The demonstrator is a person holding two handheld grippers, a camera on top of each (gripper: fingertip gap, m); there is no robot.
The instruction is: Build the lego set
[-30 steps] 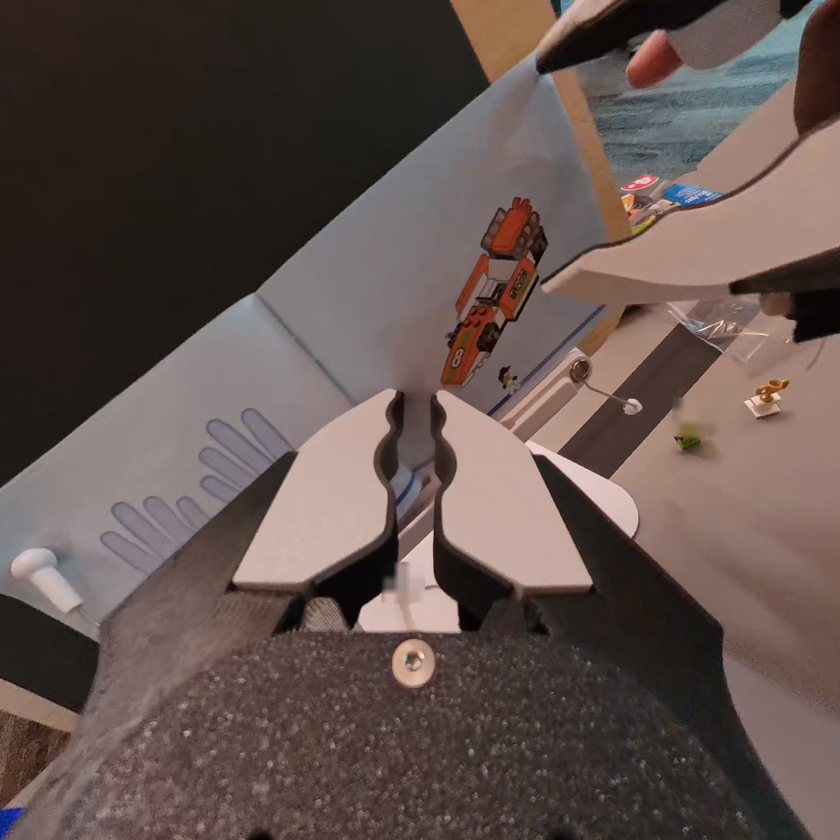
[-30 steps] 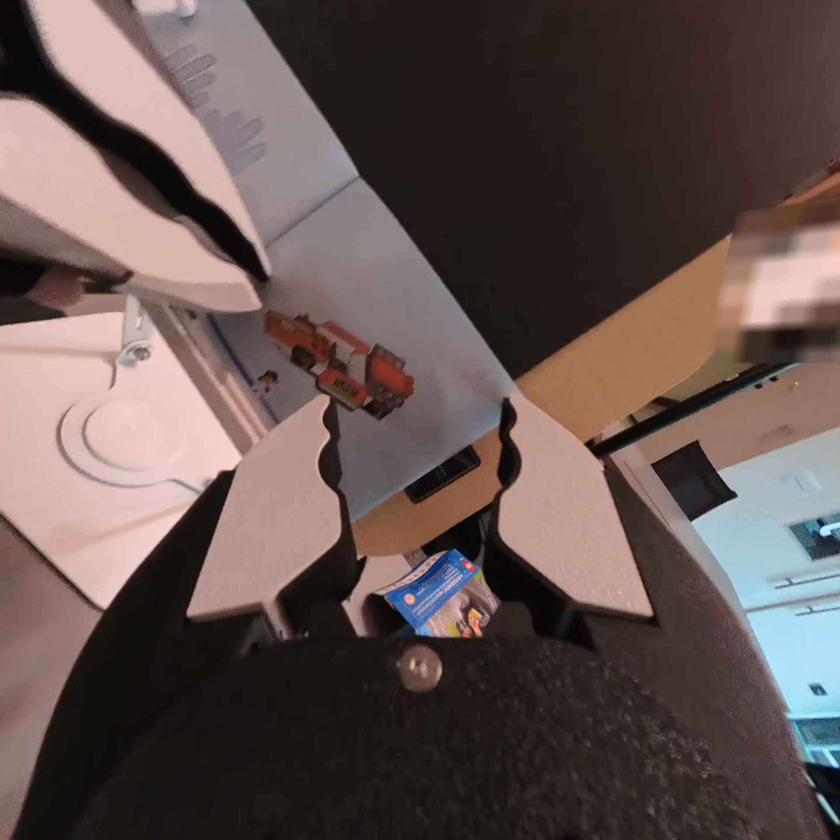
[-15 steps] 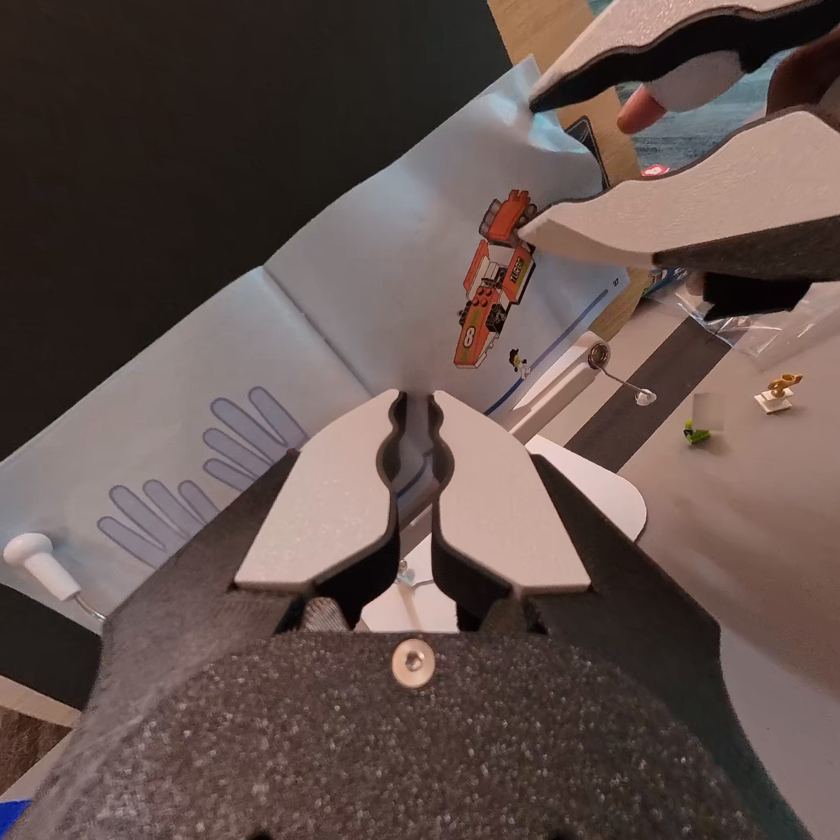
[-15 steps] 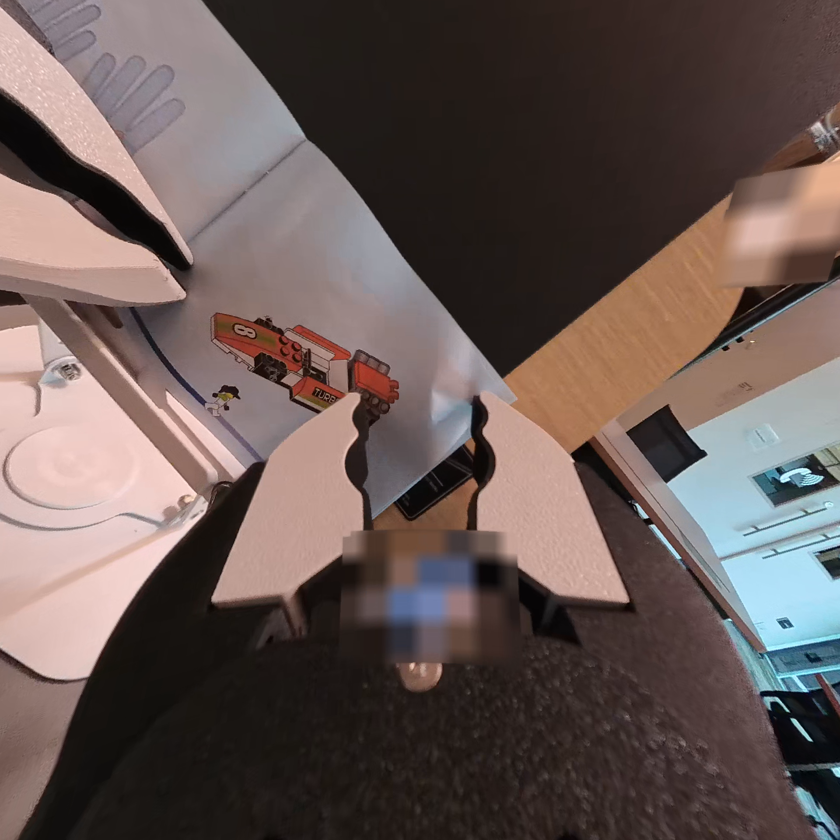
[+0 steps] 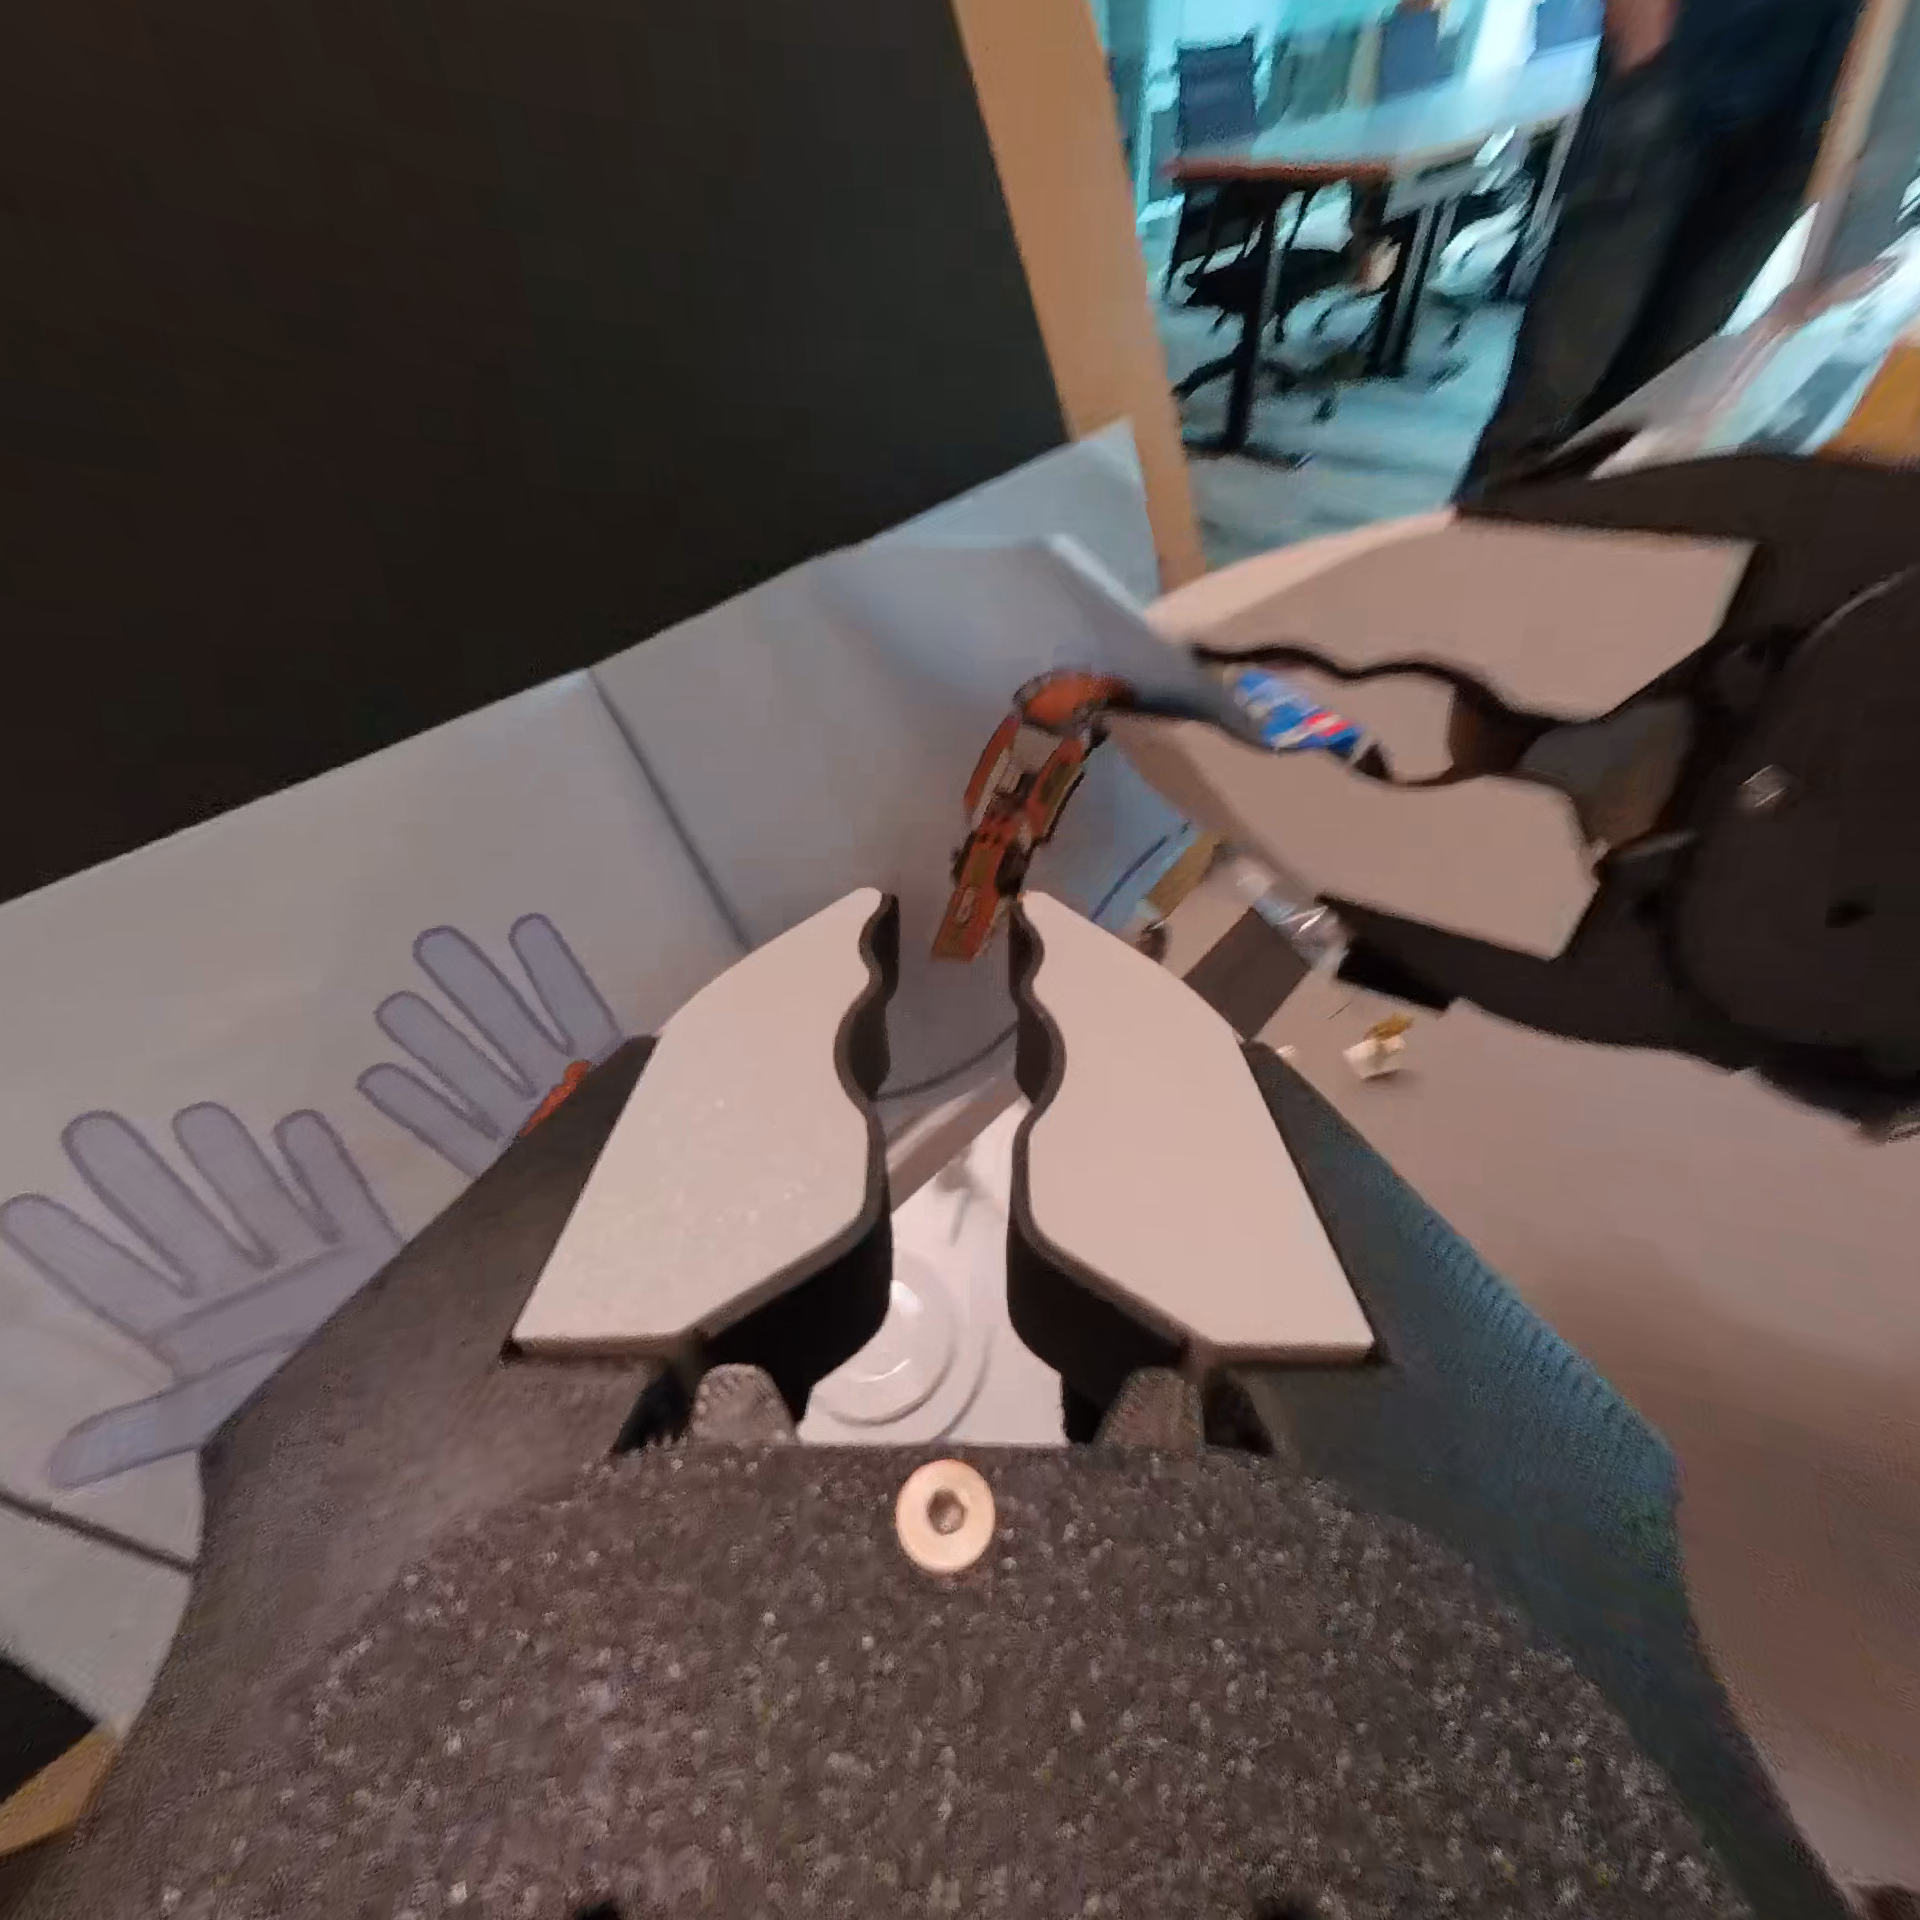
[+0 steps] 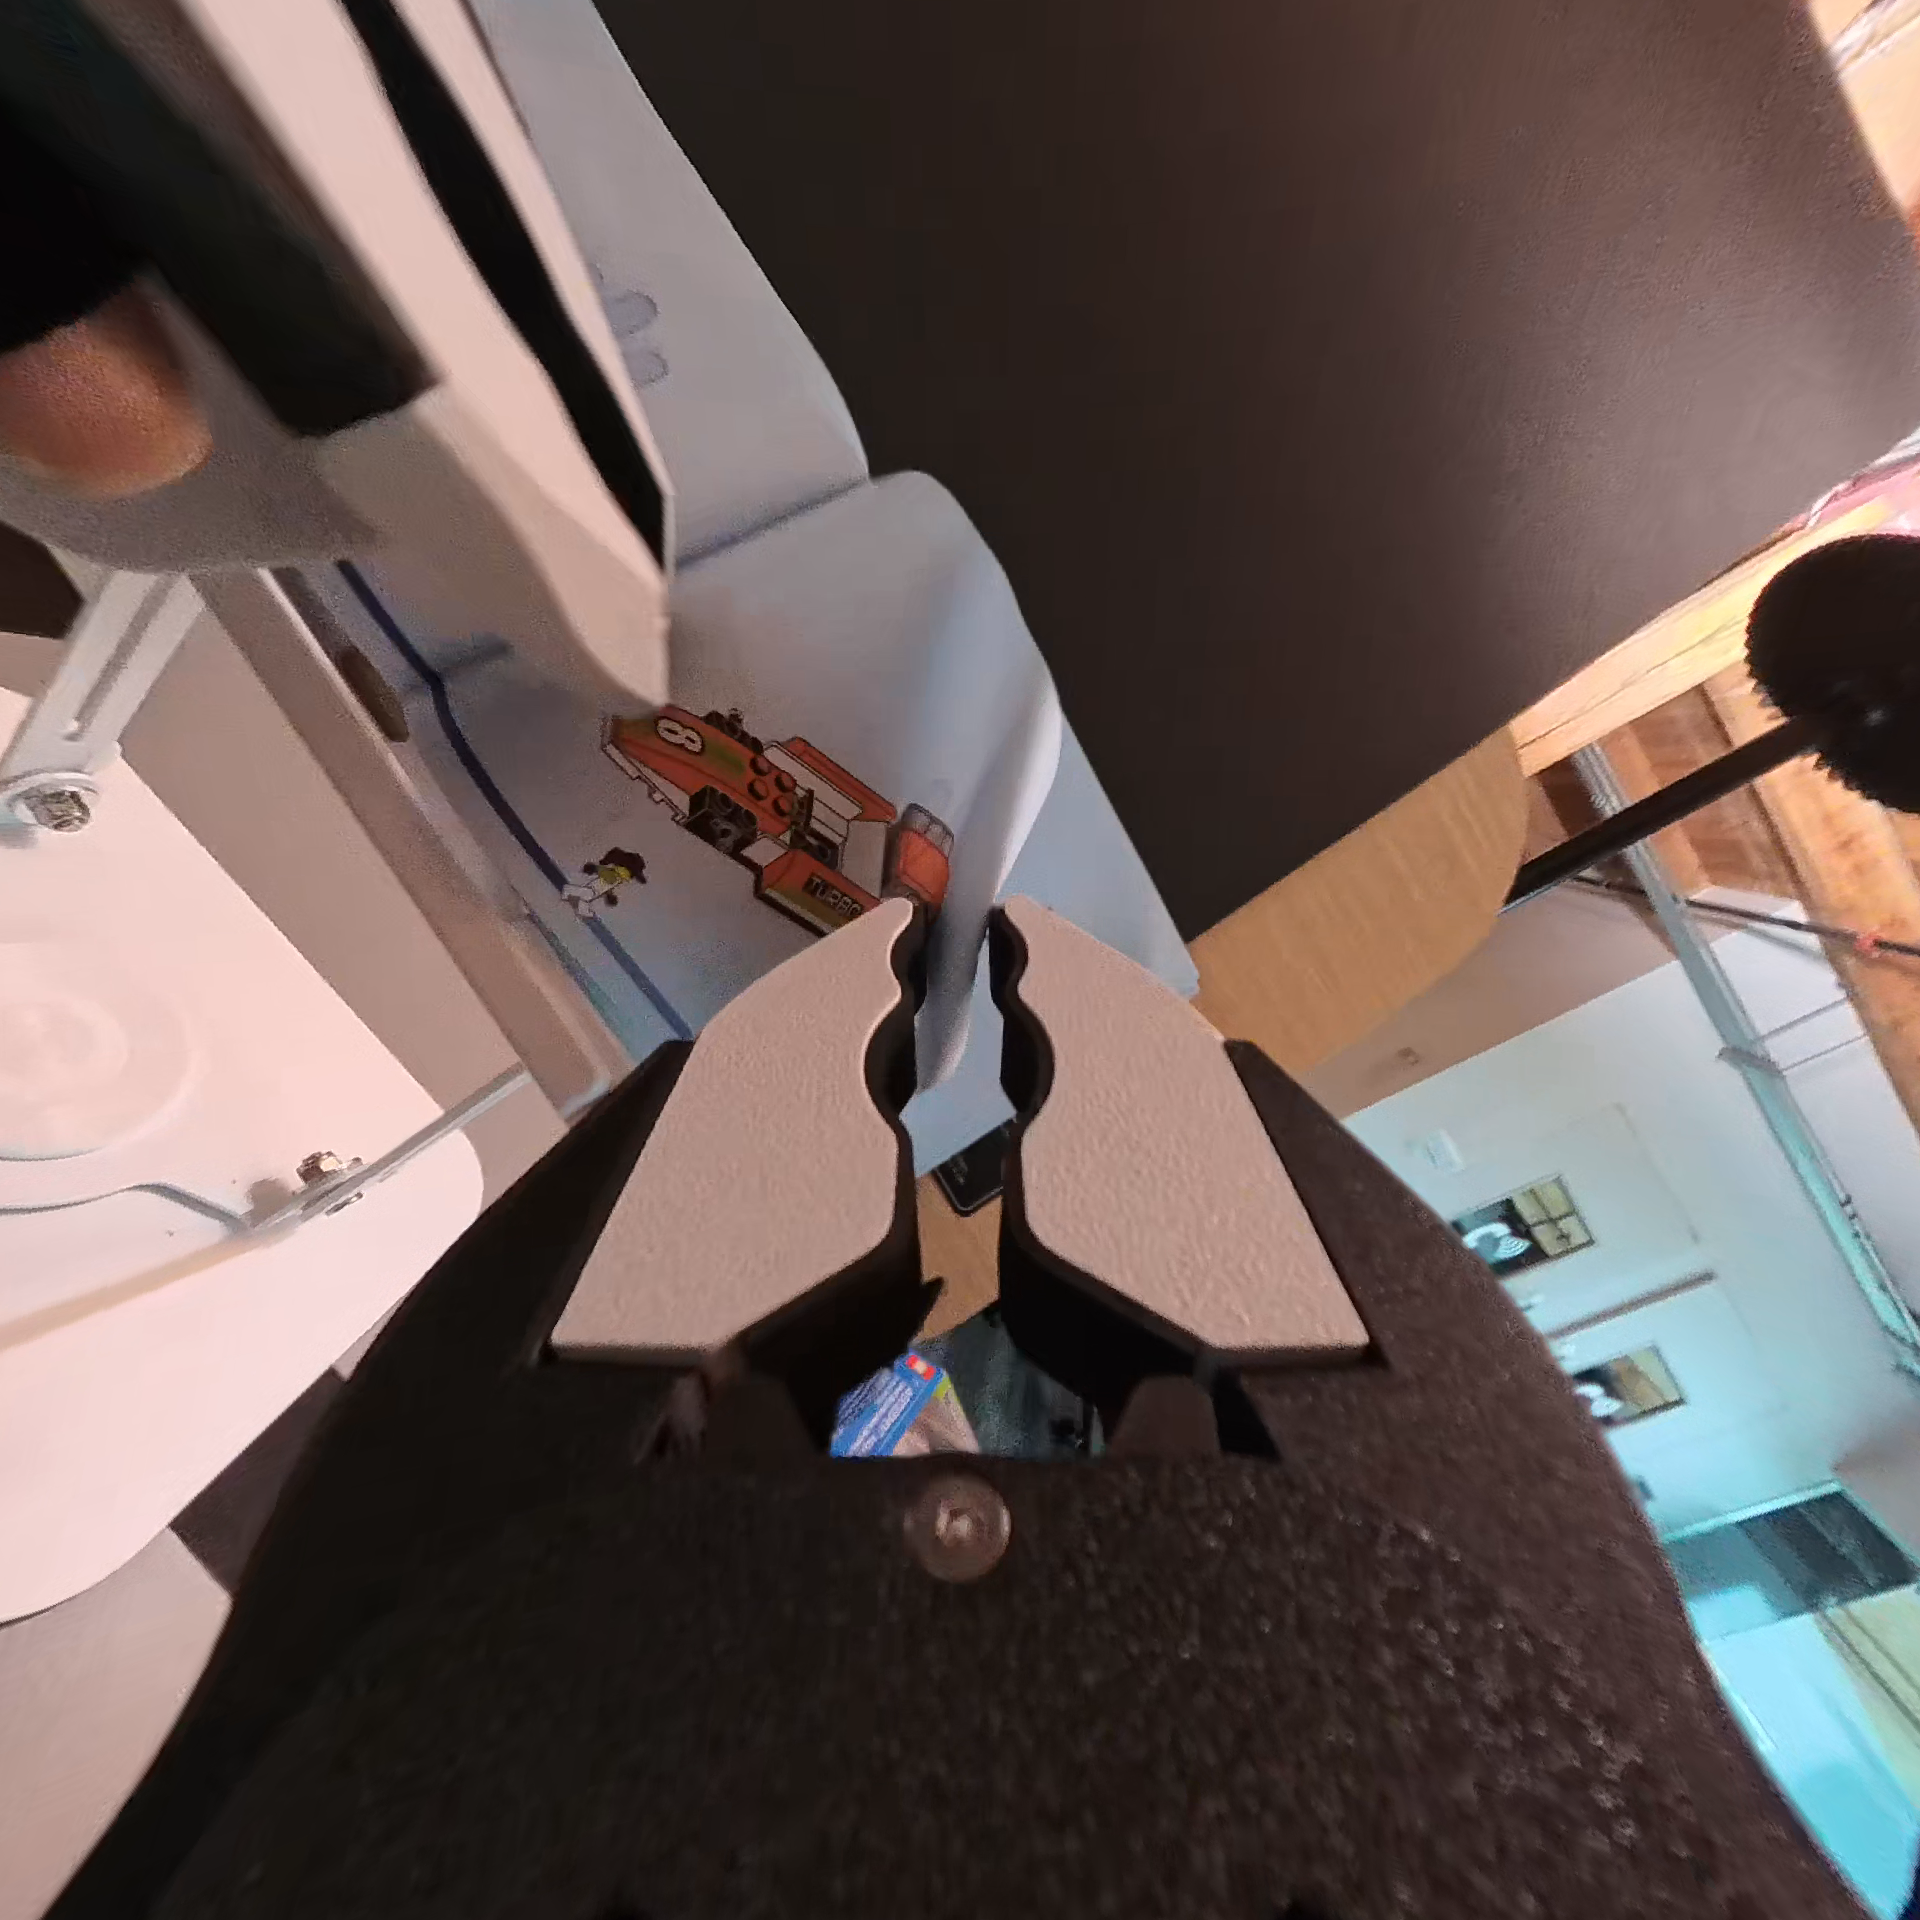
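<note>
The pale blue instruction booklet (image 5: 779,779) stands open on a white holder, with a printed orange race car (image 5: 1023,800) on its right page. My left gripper (image 5: 951,920) is open in front of the page's lower edge, with a clear gap between its fingers. My right gripper (image 6: 951,914) is shut on the right page's outer edge, which curls between its fingers. In the left wrist view the right gripper (image 5: 1164,675) pinches that page corner. The booklet (image 6: 831,623) and the left gripper (image 6: 655,540) also show in the right wrist view.
The white holder base (image 5: 914,1330) lies under the booklet on the grey table. A small tan and white Lego piece (image 5: 1377,1044) sits on the table to the right. A blue printed packet (image 6: 894,1403) lies behind my right gripper. A black panel stands behind the booklet. About 6 cm separates my left fingertips from my right.
My left gripper has opened and let go of the booklet's lower edge. My right gripper has closed on the right page's edge and bends it over.
</note>
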